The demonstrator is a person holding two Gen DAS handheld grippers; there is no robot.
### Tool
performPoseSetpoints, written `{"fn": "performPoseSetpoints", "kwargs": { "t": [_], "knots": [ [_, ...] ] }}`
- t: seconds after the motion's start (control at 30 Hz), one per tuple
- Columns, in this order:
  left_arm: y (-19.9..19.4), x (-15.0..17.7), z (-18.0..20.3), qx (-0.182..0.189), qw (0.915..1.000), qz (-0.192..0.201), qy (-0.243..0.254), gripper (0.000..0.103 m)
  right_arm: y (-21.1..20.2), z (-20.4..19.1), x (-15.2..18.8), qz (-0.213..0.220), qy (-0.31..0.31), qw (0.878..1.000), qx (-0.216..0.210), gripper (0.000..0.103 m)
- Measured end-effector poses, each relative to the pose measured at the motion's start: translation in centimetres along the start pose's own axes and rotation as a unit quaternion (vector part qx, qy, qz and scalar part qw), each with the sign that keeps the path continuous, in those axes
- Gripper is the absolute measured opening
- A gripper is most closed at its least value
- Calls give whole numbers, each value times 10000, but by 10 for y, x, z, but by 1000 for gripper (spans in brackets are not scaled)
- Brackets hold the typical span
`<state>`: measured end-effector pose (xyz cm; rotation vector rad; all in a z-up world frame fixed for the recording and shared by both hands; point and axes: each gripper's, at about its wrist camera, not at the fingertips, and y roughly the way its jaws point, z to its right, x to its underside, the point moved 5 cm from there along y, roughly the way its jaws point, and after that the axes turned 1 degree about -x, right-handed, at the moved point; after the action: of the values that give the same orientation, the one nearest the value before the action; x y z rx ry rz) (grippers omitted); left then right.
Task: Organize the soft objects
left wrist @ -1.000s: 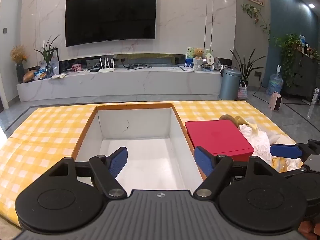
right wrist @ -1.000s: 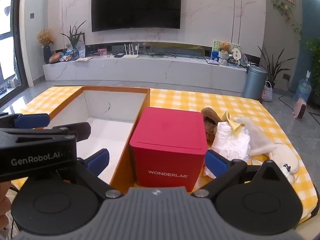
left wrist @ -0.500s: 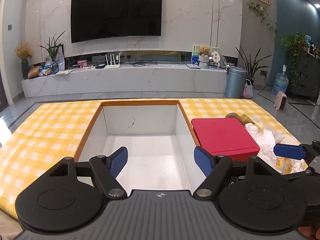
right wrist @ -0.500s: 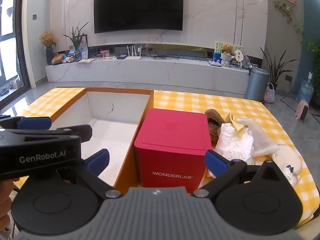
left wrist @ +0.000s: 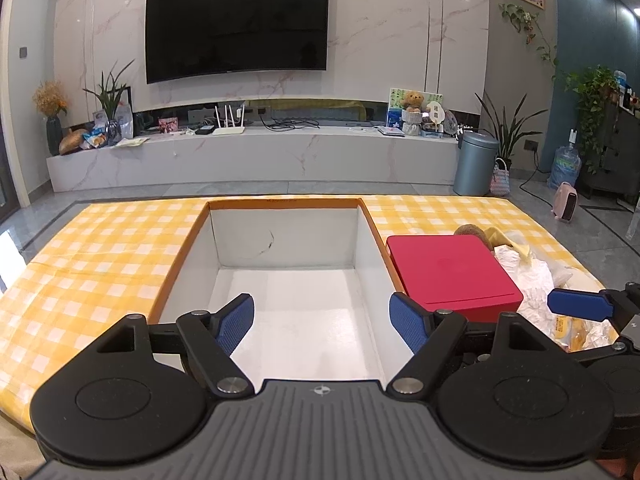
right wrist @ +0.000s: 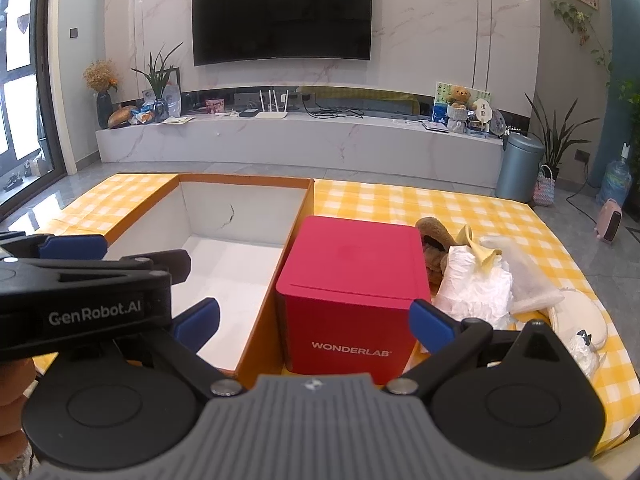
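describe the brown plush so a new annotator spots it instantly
Start at the big open orange-rimmed box on the yellow checked cloth; the red WONDERLAB box sits just right of it. The brown plush lies against that red box's far right corner. It is the only dark, furry item; the rest of the pile is white or pale yellow.

We are holding the left gripper (left wrist: 322,322) over the near end of the open orange-rimmed box (left wrist: 280,202), its blue fingers (left wrist: 236,322) spread wide with nothing between them. The box's white inside is sitting bare on the yellow checked cloth (left wrist: 92,256). Just right of it we are seeing the red box (left wrist: 450,270), with the pile of soft objects (left wrist: 528,276) beyond, and the right gripper's blue finger (left wrist: 580,306) is reaching in at the right edge.
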<state>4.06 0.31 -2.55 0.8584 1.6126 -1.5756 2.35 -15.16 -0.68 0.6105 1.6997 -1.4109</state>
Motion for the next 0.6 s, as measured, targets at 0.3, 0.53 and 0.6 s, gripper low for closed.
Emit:
{"fn": "performPoseSetpoints", "kwargs": {
  "t": [0.3,0.53,0.6],
  "knots": [
    [3,1,-2,-51,10000,-30,57,91,1,-1,1,-37,-12,10000,-37,99],
    [5,3,-1,-103,9998,-98,105,91,4,-1,2,-129,-38,9999,-2,99],
    [6,3,-1,-118,9998,-104,122,91,5,-1,3,-135,-39,9999,-7,99]
  ]
}}
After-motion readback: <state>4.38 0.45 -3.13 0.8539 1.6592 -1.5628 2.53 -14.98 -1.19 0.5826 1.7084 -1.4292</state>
